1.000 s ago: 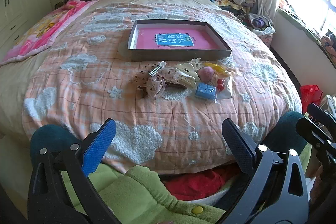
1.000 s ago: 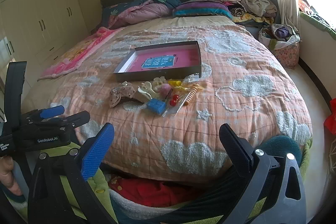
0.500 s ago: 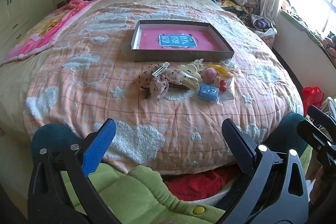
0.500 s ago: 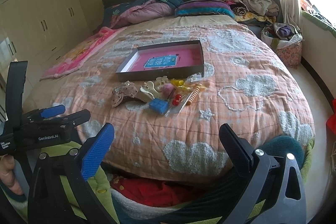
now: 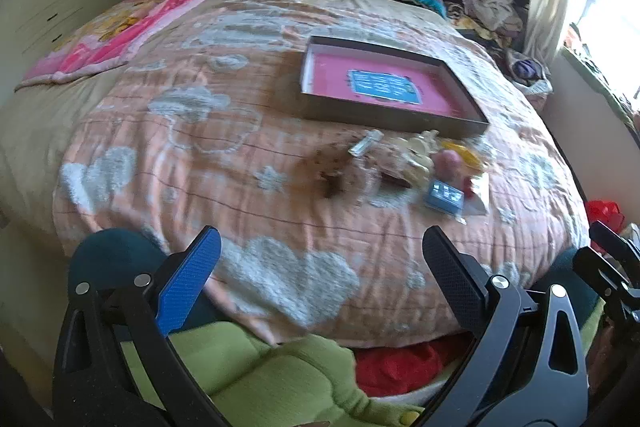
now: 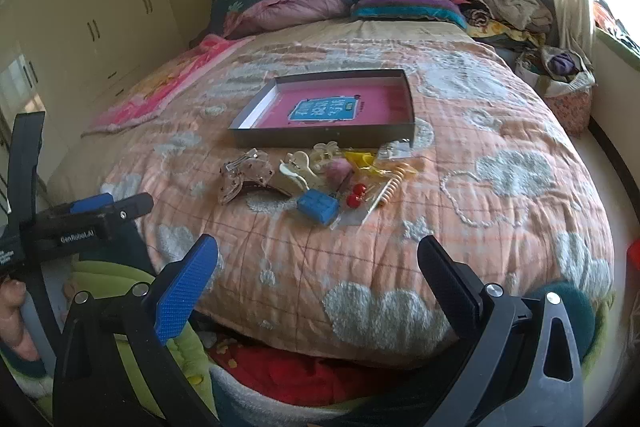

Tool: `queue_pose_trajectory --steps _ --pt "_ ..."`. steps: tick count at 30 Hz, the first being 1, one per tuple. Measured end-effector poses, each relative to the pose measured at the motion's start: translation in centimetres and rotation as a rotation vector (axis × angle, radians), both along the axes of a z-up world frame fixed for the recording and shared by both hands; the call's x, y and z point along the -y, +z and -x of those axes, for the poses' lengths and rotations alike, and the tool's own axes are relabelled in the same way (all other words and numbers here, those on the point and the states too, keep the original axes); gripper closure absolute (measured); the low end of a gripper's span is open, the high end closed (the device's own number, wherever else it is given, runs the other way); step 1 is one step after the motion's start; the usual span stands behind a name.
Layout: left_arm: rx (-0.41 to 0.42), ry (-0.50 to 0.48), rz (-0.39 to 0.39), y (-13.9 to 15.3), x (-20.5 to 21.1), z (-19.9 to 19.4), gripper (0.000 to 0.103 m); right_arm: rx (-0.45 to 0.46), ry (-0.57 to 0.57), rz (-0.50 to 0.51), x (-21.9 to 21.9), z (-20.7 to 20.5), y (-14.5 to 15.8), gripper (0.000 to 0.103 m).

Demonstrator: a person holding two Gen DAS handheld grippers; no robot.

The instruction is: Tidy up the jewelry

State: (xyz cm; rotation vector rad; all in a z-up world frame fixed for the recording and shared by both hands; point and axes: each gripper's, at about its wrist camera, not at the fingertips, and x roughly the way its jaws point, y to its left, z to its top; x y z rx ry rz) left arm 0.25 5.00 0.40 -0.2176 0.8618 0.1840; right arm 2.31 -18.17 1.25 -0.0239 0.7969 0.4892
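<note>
On the bed, over an orange quilt (image 6: 460,195) patterned with grey clouds, a shallow grey tray (image 6: 320,138) with a pink floor and a blue label sits near the middle. Just in front of its near wall lies a loose cluster of jewelry and hair accessories (image 6: 316,175): a spotted fabric bow with a metal clip (image 6: 244,175) at the left, cream claw clips (image 6: 298,167) beside it, a small blue box (image 6: 318,207) nearest the bed's foot, two red beads (image 6: 355,195) and an orange coiled piece (image 6: 394,185) at the right. None of these items lies inside the tray. Left gripper (image 5: 320,275) is held at the foot of the bed, fingers spread wide, nothing between them; its view is motion-blurred, though tray (image 5: 384,87) and cluster (image 5: 404,163) remain recognisable. Right gripper (image 6: 318,277) likewise stands wide apart and holds nothing, well short of the cluster. Pillows and bedding (image 6: 296,7) lie at the headboard.
</note>
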Motion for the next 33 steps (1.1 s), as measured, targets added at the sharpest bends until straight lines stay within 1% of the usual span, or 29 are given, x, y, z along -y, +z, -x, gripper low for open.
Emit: queue_pose_trajectory --steps 3,6,9,13,16,21,23,27,30,33 --pt "-0.012 0.010 0.001 -0.2 -0.8 -0.5 0.008 -0.015 0.021 0.005 -0.4 -0.8 -0.3 0.004" --pt "-0.022 0.006 0.003 -0.3 -1.6 -1.9 0.008 -0.023 0.038 -0.003 -1.1 -2.2 -0.2 0.004" --pt "-0.050 -0.022 0.016 -0.7 -1.8 -3.5 0.008 -0.017 0.043 -0.008 -1.5 -3.3 0.1 0.004" --pt "-0.100 -0.074 -0.012 -1.6 -1.1 -6.1 0.008 -0.002 0.021 -0.011 -1.3 -5.5 0.7 0.004" --pt "-0.122 -0.122 -0.003 -2.1 -0.5 -7.7 0.008 0.012 -0.005 -0.004 -0.9 -6.9 1.0 0.004" --pt "-0.094 -0.178 -0.023 -1.6 0.5 -10.0 0.008 0.018 -0.045 0.026 -0.1 -9.1 0.5 0.004" --pt "-0.089 -0.213 -0.006 -1.3 0.8 -11.4 0.008 0.006 -0.055 0.027 0.3 -10.2 0.1 0.004" --pt "-0.068 -0.242 -0.032 -1.4 1.3 -13.6 0.008 -0.023 -0.076 0.046 0.6 -12.8 -1.3 0.004" --pt "-0.090 -0.251 -0.054 -3.0 1.2 -14.9 0.008 -0.059 -0.100 0.070 0.7 -15.0 -3.2 0.004" --pt "-0.114 -0.262 -0.025 -4.4 0.8 -15.3 0.008 -0.093 -0.107 0.075 0.5 -16.6 -5.0 0.004"
